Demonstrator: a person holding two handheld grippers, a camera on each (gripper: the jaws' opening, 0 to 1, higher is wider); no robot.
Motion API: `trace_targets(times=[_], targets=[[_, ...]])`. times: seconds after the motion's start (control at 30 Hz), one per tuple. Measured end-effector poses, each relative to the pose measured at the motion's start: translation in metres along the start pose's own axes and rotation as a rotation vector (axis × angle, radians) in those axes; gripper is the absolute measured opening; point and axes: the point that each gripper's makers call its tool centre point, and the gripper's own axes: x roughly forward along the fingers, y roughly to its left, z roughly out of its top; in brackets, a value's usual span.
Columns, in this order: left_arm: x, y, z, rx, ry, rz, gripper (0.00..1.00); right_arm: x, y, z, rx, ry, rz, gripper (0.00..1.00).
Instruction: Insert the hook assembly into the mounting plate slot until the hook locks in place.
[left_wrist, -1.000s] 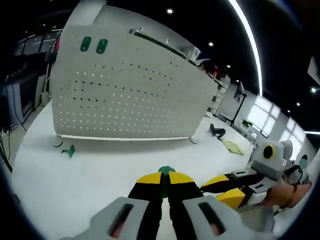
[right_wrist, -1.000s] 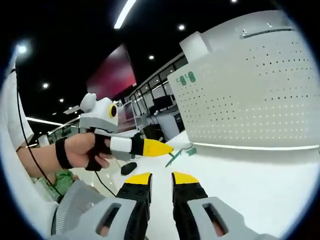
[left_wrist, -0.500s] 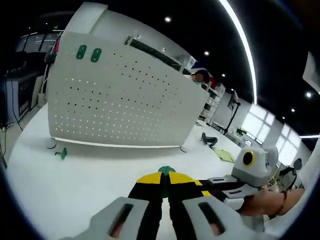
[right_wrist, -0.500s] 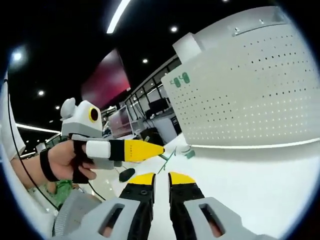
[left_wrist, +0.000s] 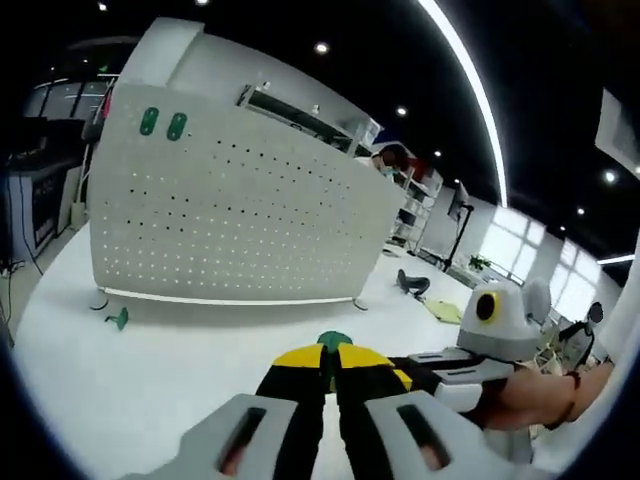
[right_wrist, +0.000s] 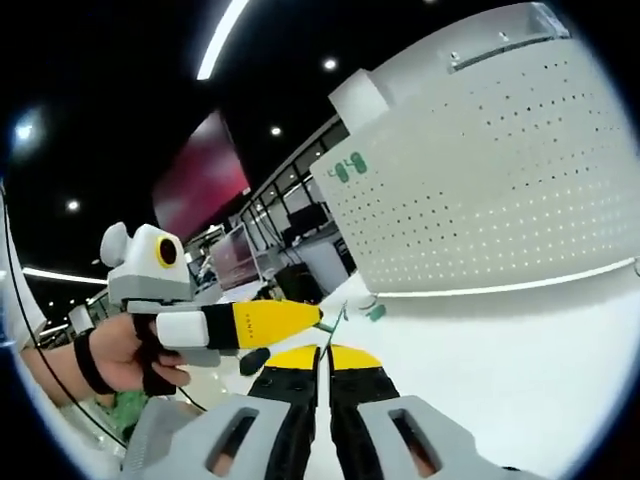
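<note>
2 handheld grippers hover over a white table in front of an upright pegboard.

From the left: a small green hook piece (left_wrist: 118, 318) lies on the table (left_wrist: 180, 370) by the white perforated mounting plate (left_wrist: 220, 215), which carries 2 green tags (left_wrist: 162, 124) at its top corner. The left gripper (left_wrist: 330, 360) pinches a green hook (left_wrist: 333, 341) between closed yellow tips, pointing toward the plate. The right gripper (right_wrist: 322, 362) has its jaws pressed together, nothing visible between them.
</note>
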Motion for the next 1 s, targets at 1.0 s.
trace_targets(times=[1.0], targets=[[-0.01,-0.001,-0.004,0.055,0.047,-0.001,0.02,-0.002,0.007,0.015,-0.243,-0.021,-0.021,0.0]])
